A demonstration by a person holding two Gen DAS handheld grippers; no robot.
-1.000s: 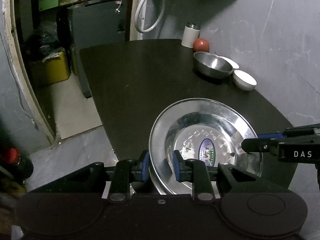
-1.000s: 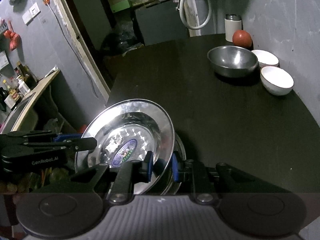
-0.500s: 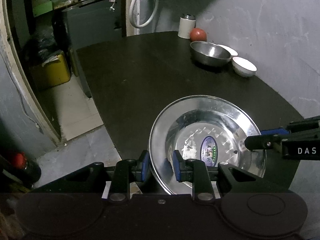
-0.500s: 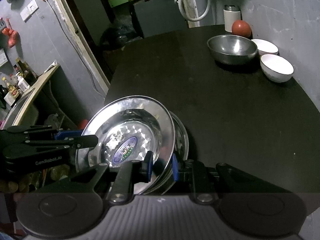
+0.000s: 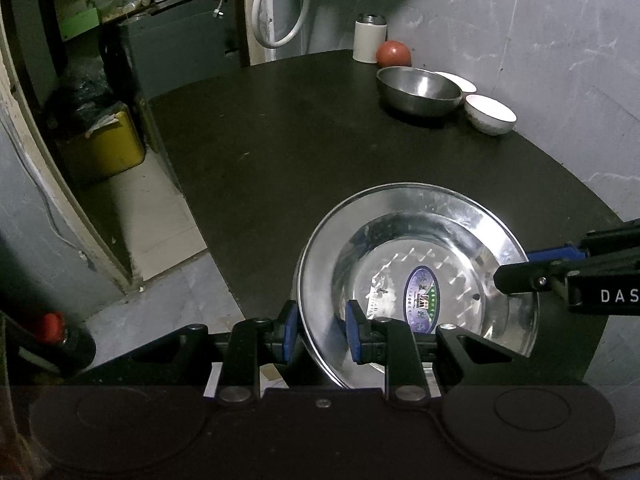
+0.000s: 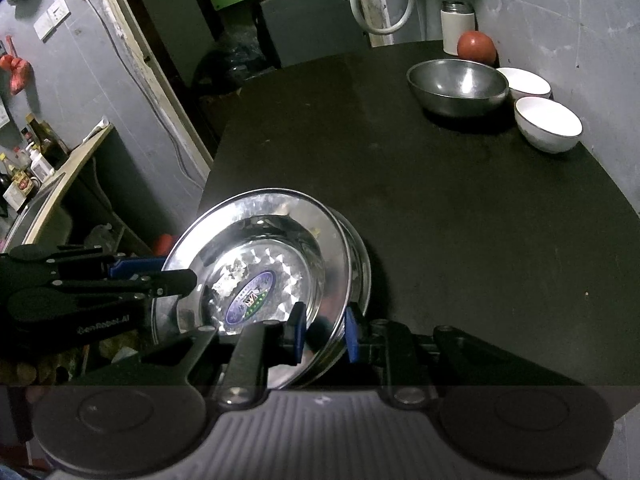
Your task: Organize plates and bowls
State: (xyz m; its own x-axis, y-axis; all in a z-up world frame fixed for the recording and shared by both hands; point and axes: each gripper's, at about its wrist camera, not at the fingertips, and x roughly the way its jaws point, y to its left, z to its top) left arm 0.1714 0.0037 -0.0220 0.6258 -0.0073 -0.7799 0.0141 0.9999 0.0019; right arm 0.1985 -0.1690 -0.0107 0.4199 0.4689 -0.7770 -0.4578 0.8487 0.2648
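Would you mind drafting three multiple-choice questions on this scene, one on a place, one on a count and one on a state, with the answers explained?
1. Where does the steel bowl stand?
A. at the table's far end, next to the white bowls
B. inside the steel plate
C. on the floor

2. How many white bowls are on the table?
A. one
B. two
C. four

3. What are the right tongs doing?
A. hanging open over the bare table
B. closed on a white bowl
C. gripping the rim of the steel plate

Answers:
1. A: it sits near the wall, beside the near white bowl and the far white bowl.
2. B: only those two show.
3. C: the blue pads sit on either side of the steel plate rim; the left tongs grip its opposite rim.
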